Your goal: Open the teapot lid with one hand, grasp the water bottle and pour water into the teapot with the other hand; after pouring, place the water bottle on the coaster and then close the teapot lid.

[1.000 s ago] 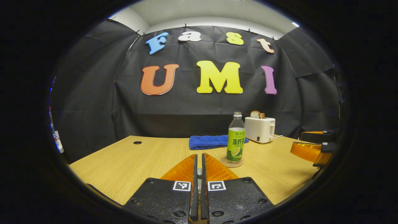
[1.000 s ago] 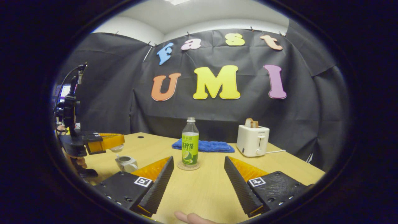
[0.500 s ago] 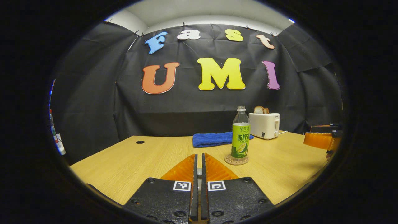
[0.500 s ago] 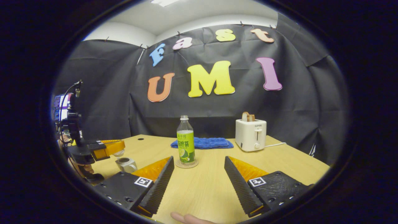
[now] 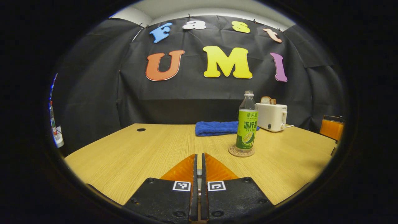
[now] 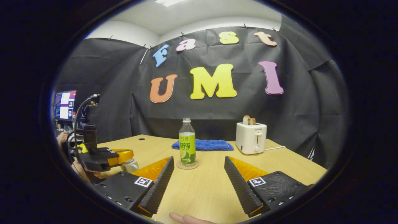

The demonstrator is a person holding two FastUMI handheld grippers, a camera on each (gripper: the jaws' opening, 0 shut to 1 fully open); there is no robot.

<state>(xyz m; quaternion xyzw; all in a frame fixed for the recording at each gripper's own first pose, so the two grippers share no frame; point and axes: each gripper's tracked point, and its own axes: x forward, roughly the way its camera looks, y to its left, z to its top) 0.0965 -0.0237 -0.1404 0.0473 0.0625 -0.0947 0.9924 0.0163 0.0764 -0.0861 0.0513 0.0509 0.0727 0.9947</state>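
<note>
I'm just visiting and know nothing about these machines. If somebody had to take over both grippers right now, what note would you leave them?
Left gripper: fingers together, holding the teapot lid, I think; in the right gripper view it sits low over the teapot, which it mostly hides.
Right gripper: fingers wide open, empty, aimed at the water bottle from a distance.
The bottle stands upright on the coaster, mid-table, with a blue towel and a toaster behind.
Done: pouring looks finished, bottle parked.
Left: confirm the lid is seated, then let go.
</note>
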